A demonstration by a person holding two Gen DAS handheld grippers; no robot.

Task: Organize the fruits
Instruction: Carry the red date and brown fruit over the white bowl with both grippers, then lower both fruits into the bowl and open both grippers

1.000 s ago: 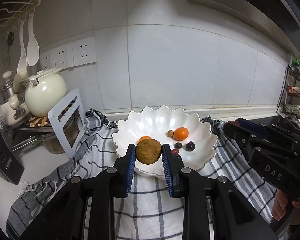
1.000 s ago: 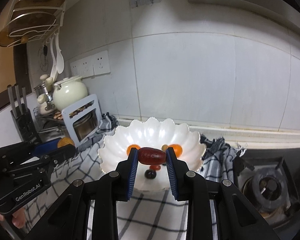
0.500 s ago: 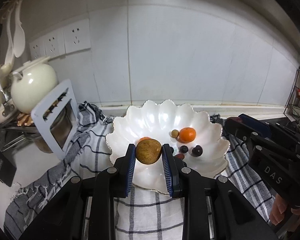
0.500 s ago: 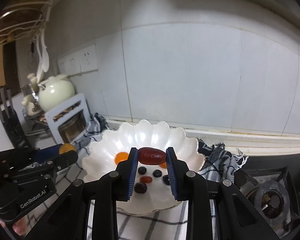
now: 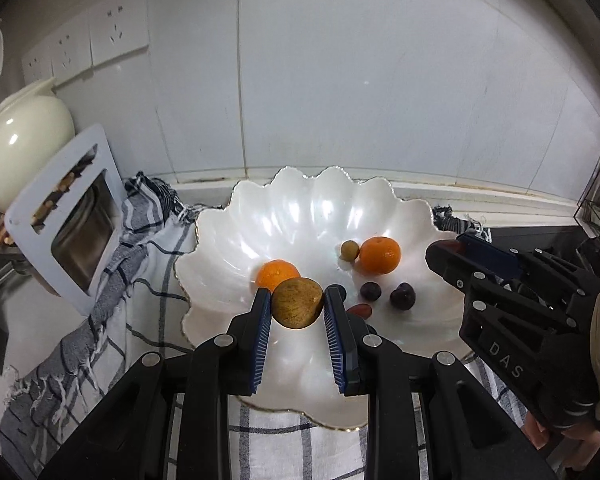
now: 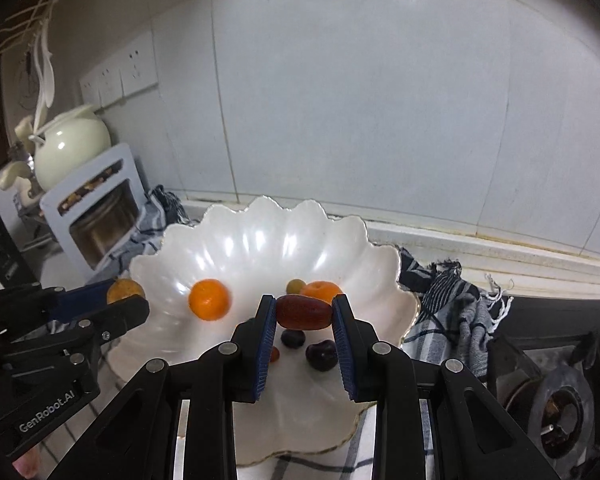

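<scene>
A white scalloped bowl (image 5: 300,216) (image 6: 260,240) sits on a checked cloth. It holds two oranges (image 5: 380,255) (image 5: 276,272), a small green fruit (image 5: 349,249), two dark round fruits (image 5: 402,297) and a small red fruit (image 5: 360,310). My left gripper (image 5: 297,307) is shut on a round brown fruit (image 5: 297,307) above the bowl's near part. My right gripper (image 6: 304,312) is shut on an oblong dark red fruit (image 6: 304,312) above the bowl's near part. The right gripper also shows in the left wrist view (image 5: 452,252), at the bowl's right rim.
A white rack (image 5: 68,220) and a cream teapot (image 5: 24,144) stand left of the bowl. The tiled wall with sockets (image 5: 100,40) is behind. A gas burner (image 6: 556,412) lies at the right. The checked cloth (image 5: 112,320) spreads under the bowl.
Both grippers have moved forward and over the bowl, each still holding its fruit. The bowl now fills more of both views.
</scene>
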